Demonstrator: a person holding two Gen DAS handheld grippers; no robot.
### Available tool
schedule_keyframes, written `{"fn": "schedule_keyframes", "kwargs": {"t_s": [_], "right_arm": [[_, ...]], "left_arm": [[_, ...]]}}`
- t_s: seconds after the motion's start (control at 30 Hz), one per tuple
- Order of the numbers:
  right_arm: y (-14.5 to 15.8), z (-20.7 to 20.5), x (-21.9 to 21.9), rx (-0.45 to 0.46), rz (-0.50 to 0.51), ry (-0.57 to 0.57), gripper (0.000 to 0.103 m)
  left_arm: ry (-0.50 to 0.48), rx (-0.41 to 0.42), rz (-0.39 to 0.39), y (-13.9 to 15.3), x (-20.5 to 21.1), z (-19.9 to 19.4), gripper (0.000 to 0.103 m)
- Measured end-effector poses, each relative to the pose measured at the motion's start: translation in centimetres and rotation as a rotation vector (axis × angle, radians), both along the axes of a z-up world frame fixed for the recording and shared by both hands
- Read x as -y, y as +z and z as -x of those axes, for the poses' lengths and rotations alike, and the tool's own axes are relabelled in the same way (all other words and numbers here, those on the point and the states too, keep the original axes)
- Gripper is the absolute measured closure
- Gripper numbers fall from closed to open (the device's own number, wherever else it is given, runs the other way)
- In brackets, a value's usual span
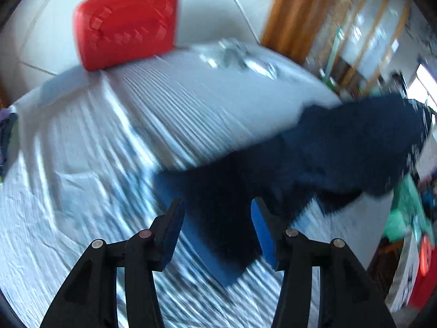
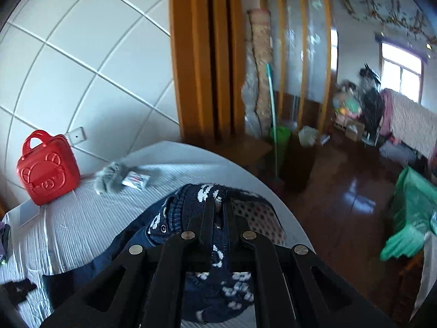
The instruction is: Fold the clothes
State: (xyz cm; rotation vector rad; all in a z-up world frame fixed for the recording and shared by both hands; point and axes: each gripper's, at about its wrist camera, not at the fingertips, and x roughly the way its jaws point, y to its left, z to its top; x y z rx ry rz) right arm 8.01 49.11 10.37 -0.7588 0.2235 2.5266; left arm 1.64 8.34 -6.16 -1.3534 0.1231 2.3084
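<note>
A dark navy knitted garment with white pattern lies across the white ribbed sheet, stretching from the middle to the right; the left wrist view is motion-blurred. My left gripper stands open just above its near dark-blue edge, nothing between the blue pads. In the right wrist view my right gripper is shut on the navy garment, bunched and lifted around the fingers, its dotted lining showing.
A red plastic case with a handle stands at the bed's far edge by the tiled wall. A grey cloth and small packet lie near it. Right of the bed: wooden floor, green bag, clutter.
</note>
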Motion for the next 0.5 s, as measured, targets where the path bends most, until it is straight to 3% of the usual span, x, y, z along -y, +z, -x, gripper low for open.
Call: {"fn": "schedule_keyframes", "kwargs": {"t_s": [0.1,0.23,0.37,0.5], "right_arm": [[-0.2,-0.3,-0.2,-0.002,-0.003,0.017,0.098],[-0.3,-0.5,-0.9,-0.002,0.002,0.043,0.098],[-0.7,-0.5,-1.2,0.01,-0.003,0.063,0.098],[-0.8,-0.1,-1.2,0.019,-0.007,0.08,0.098]], "left_arm": [[-0.05,0.033,0.053,-2.4,-2.0,-1.4,0.051],[-0.036,0.057,0.12,-5.2,-2.7,-2.1,0.051],[-0.018,0.069,0.106,-5.6,-2.0,-3.1,0.051],[-0.014,0.058,0.186,-6.7,-2.3,-3.3,0.051]]}}
